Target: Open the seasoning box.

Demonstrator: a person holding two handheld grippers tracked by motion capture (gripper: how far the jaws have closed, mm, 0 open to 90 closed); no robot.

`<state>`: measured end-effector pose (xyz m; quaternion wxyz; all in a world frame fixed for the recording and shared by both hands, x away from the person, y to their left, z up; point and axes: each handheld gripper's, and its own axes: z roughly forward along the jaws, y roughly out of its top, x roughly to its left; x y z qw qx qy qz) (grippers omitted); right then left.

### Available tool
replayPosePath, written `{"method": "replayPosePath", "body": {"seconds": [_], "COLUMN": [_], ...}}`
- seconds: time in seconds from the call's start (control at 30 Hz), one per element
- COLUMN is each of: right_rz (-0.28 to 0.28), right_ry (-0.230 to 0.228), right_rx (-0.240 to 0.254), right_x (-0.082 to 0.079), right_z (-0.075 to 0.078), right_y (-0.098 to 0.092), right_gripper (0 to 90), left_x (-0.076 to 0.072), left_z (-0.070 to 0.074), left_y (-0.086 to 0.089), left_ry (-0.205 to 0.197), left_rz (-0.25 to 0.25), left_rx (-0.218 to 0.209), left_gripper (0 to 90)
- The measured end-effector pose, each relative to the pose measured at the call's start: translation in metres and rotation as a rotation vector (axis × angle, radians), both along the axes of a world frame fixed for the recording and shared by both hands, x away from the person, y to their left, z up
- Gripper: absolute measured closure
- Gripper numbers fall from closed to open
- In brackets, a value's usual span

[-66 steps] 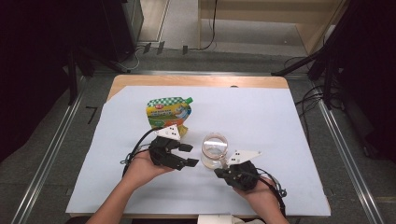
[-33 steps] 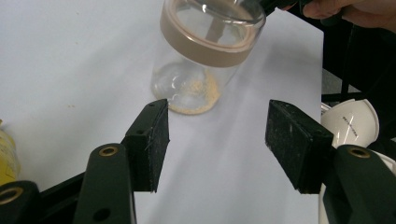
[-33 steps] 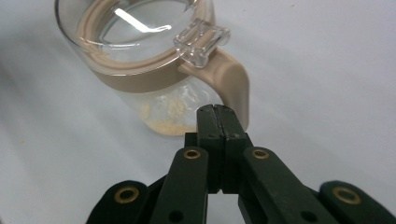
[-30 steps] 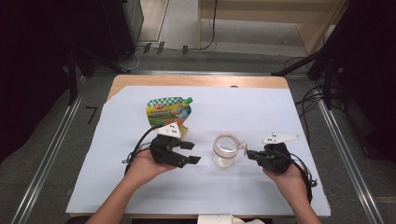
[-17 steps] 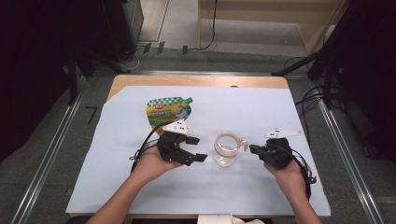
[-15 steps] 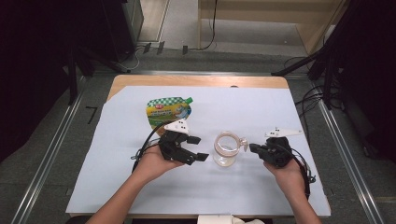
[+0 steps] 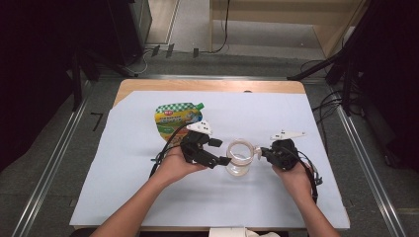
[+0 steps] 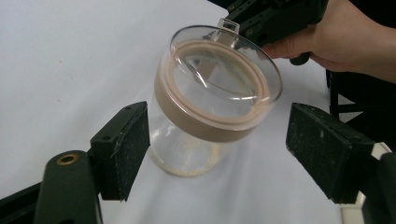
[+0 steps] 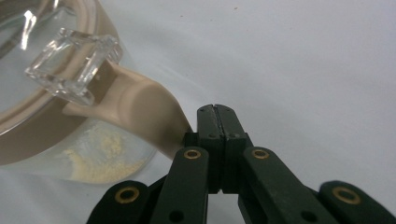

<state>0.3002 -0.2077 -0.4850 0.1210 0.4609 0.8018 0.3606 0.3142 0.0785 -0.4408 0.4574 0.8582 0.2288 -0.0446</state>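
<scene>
Nearest the person, the two forearms come in over the pale blue sheet (image 7: 148, 197) that covers the wooden table (image 7: 148, 85). Between the hands stands a clear glass jar with a beige sealing ring and a clear lid (image 7: 239, 157), a little yellowish powder at its bottom; take that jar as the landmark. Left of the jar, the left gripper (image 7: 220, 152) has its black jaws spread wide on either side of the jar's body, pads clear of the glass; they have just been opening. Right of the jar, the right gripper (image 7: 262, 153) has its jaws pressed fully together, the tips just beside the beige tab (image 9: 149, 116) that sticks out from the sealing ring under the lid's clear latch (image 9: 74, 58); whether they touch it I cannot tell. Beyond the jar, to its left, a green and yellow spouted pouch (image 7: 176, 117) lies flat on the sheet.
</scene>
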Motion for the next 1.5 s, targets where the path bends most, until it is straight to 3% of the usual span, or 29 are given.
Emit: {"method": "replayPosePath", "body": {"seconds": [0.17,0.23,0.47,0.6,0.67,0.8,0.9,1.03,1.13,1.2,1.37,1.5], "right_rz": [-0.008,-0.008,-0.010,0.019,0.035,0.047,0.046,0.043,0.039,0.038,0.037,0.034], "right_ry": [0.003,0.003,0.004,0.013,0.014,0.004,0.013,0.012,0.010,0.010,0.014,0.016], "right_rx": [-0.019,-0.020,-0.038,-0.036,-0.048,-0.053,-0.043,-0.045,-0.045,-0.043,-0.037,-0.026], "right_x": [0.000,0.000,-0.002,-0.002,-0.003,-0.004,-0.004,-0.004,-0.005,-0.005,-0.004,-0.005], "right_z": [-0.003,-0.004,-0.005,-0.007,-0.008,-0.008,-0.008,-0.008,-0.007,-0.007,-0.007,-0.007], "right_y": [0.003,0.003,0.006,0.010,0.015,0.019,0.017,0.018,0.018,0.018,0.017,0.017], "right_gripper": [90.0,90.0,90.0,90.0,90.0,90.0,90.0,90.0,90.0,90.0,90.0,90.0], "left_x": [0.005,0.003,0.002,0.001,0.000,-0.003,-0.004,-0.007,-0.006,-0.006,-0.008,-0.009], "left_z": [-0.005,-0.004,-0.005,-0.006,-0.007,-0.008,-0.009,-0.017,-0.021,-0.023,-0.023,-0.019], "left_y": [-0.002,-0.001,-0.005,-0.008,-0.011,-0.015,-0.017,-0.025,-0.028,-0.030,-0.034,-0.035], "left_ry": [0.008,0.010,-0.003,-0.016,-0.018,-0.053,-0.065,-0.115,-0.112,-0.131,-0.181,-0.187], "left_rz": [0.018,-0.008,-0.007,-0.014,-0.029,-0.030,-0.024,-0.019,-0.017,-0.020,-0.020,-0.020], "left_rx": [-0.002,-0.010,0.002,0.006,-0.013,0.015,0.012,0.043,0.031,0.030,0.046,0.073], "left_gripper": [21.5,20.9,19.8,18.1,17.8,14.8,13.6,10.1,9.2,8.9,9.7,10.5]}}
